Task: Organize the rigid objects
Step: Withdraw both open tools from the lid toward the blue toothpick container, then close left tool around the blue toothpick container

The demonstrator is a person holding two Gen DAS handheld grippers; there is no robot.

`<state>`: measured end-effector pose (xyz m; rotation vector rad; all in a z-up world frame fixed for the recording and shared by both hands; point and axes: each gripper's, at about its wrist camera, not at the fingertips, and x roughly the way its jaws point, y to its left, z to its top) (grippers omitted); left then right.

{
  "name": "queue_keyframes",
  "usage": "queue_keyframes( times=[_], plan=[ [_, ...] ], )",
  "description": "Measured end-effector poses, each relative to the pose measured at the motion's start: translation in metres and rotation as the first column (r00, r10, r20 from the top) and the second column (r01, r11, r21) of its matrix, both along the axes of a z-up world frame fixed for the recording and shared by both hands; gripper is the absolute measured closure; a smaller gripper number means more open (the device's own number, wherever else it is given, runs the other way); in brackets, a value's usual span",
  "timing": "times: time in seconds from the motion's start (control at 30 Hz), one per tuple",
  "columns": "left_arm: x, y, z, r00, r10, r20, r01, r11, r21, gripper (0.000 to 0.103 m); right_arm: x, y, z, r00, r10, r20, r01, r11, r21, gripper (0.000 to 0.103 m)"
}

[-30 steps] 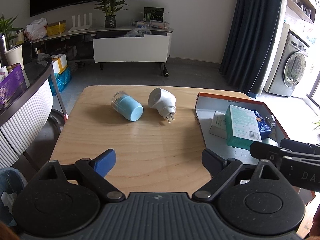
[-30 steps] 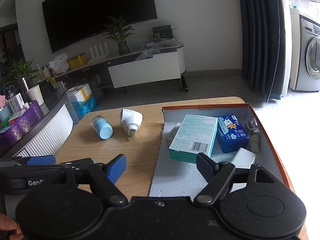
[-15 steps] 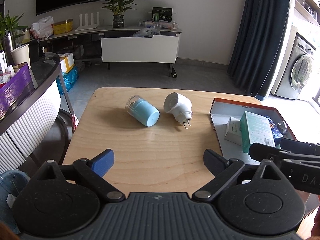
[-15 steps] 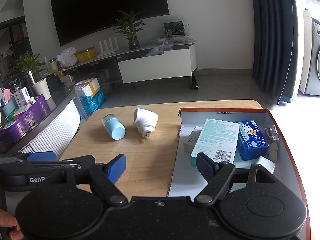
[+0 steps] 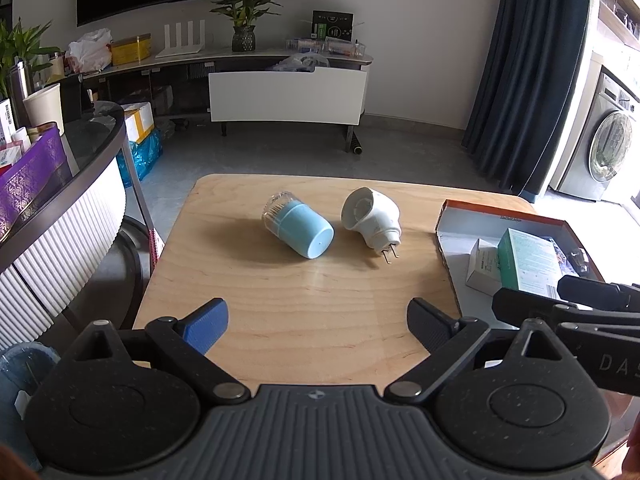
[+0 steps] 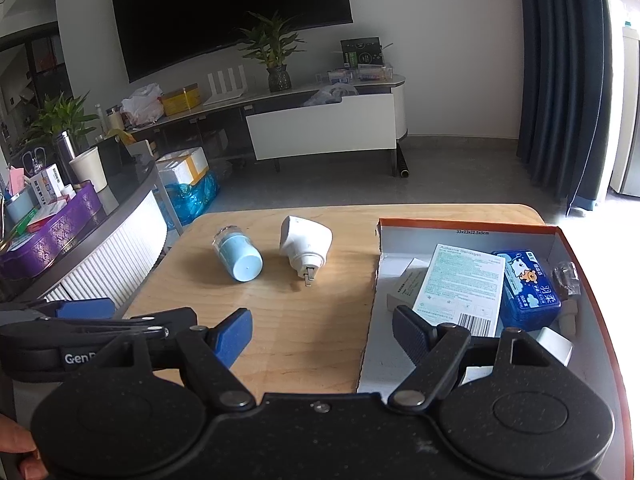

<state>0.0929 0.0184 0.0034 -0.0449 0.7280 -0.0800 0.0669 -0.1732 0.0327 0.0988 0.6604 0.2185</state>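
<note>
Left gripper (image 5: 318, 322) & right gripper (image 6: 322, 330): both spread wide, nothing held; light-blue plastic cylinder w/ clear cap (image 5: 298, 229) lies beside white plastic plug adapter (image 5: 372, 220) on wooden table (image 5: 312, 300).

Grippers: two; left gripper (image 5: 317, 324), right gripper (image 6: 322, 330)
Tables: one wooden table (image 6: 312, 336)
Loose things on the table: two; one blue cylindrical container (image 6: 239, 258), one white plug adapter (image 6: 306, 244)
Trays: one orange-rimmed box tray (image 6: 468, 225)
Cartons in the tray: three; one teal box (image 6: 460, 284), one blue tissue pack (image 6: 528, 284), one small white box (image 6: 404, 288)
Potted plants: two; one by the television (image 6: 272, 50), one at the left (image 6: 60, 114)
</note>
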Motion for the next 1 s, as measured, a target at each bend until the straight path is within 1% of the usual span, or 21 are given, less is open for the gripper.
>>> queue_keyframes(
  times=[0.43, 0.53, 0.67, 0.77, 0.8, 0.93, 1.0],
  plan=[
    [0.021, 0.007, -0.009, 1.000, 0.015, -0.011, -0.015, 1.000, 0.002, 0.004, 0.023, 0.009, -0.005, 1.000, 0.024, -0.009, -0.024, 1.000, -0.008, 0.012],
    [0.031, 0.009, -0.013, 1.000, -0.003, 0.000, 0.003, 1.000, 0.000, 0.001, 0.030, 0.012, -0.007, 0.999, 0.030, -0.014, -0.030, 0.999, -0.010, 0.012],
    [0.047, 0.013, -0.021, 0.995, -0.082, 0.055, 0.080, 0.996, 0.041, 0.000, 0.038, 0.013, -0.009, 0.999, 0.036, -0.019, -0.036, 0.999, -0.009, 0.012],
    [0.064, 0.019, -0.030, 0.983, -0.162, 0.082, 0.157, 0.986, 0.061, 0.000, 0.044, 0.012, -0.012, 0.999, 0.041, -0.024, -0.042, 0.999, -0.006, 0.012],
    [0.070, 0.020, -0.034, 0.976, -0.199, 0.085, 0.193, 0.979, 0.071, 0.000, 0.046, 0.012, -0.013, 0.999, 0.043, -0.028, -0.043, 0.999, -0.005, 0.012],
    [0.089, 0.016, -0.049, 0.944, -0.321, 0.078, 0.307, 0.939, 0.157, 0.000, 0.054, 0.009, -0.017, 0.998, 0.043, -0.037, -0.043, 0.999, 0.005, 0.012],
    [0.098, 0.015, -0.055, 0.932, -0.354, 0.073, 0.339, 0.926, 0.168, 0.000, 0.061, 0.008, -0.019, 0.998, 0.040, -0.042, -0.040, 0.999, 0.009, 0.012]
  ],
)
